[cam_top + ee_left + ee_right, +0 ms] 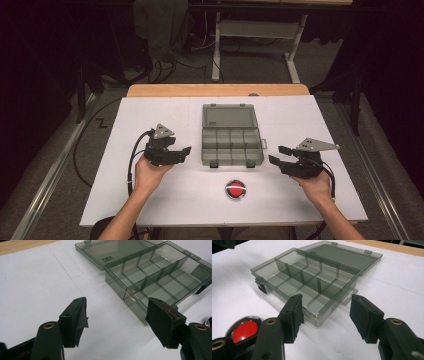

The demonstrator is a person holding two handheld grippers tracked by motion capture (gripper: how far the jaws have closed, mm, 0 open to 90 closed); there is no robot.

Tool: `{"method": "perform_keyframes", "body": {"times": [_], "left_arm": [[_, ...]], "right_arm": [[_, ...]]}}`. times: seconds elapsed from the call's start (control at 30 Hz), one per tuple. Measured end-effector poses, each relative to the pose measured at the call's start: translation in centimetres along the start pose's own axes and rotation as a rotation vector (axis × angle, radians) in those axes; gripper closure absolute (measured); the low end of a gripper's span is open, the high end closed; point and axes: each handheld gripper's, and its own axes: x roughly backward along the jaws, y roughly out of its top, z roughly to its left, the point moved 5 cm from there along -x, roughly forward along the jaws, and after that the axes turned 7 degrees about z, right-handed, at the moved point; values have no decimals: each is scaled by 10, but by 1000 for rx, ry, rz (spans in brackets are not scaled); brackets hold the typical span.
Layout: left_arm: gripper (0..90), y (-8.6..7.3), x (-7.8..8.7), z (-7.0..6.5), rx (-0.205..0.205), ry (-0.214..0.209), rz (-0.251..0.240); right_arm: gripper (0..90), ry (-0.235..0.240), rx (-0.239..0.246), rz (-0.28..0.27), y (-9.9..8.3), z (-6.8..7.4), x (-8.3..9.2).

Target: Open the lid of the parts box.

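On the white table (150,200), centre: one smoky translucent compartment box (232,145), lid (230,117) swung flat open on the far side, dividers in place, every compartment you can see empty. Two latches hang off its near edge.

Left of the box: your left hand-held gripper (187,150), jaws apart, nothing between them, pointing at the box's left side and standing near it without touching. In the left gripper view its pads (80,315) frame the box's near corner (142,315).

Right of the box: your right hand-held gripper (275,155), jaws likewise apart and empty, aimed at the box's right side, near but apart from it. In the right gripper view its pads (295,315) bracket the box's near corner (319,317).

Near edge, between your hands: one red round button (236,189).

Risks, judged from here: the box looks light and the table slick, so a one-sided push may slide or spin it. A pad landing on the thin wall may slip off. Swinging the lid without steadying the base may tip the whole box. Your right hand-held gripper passes close to the button.

Hard to make out: lettering moulded on the lid is too small to read; the box's far-side hinge is not clear; latch state cannot be told.
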Motion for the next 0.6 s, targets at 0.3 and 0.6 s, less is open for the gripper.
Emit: {"method": "perform_keyframes", "body": {"times": [0.3,0.6], "left_arm": [[343,-14,5,-1,-10,14,-35],[349,-28,6,1,-4,19,-60]], "right_arm": [[458,-1,-5,-33,-9,-1,5],[442,-6,-21,-62,-17,-5,10]]}}
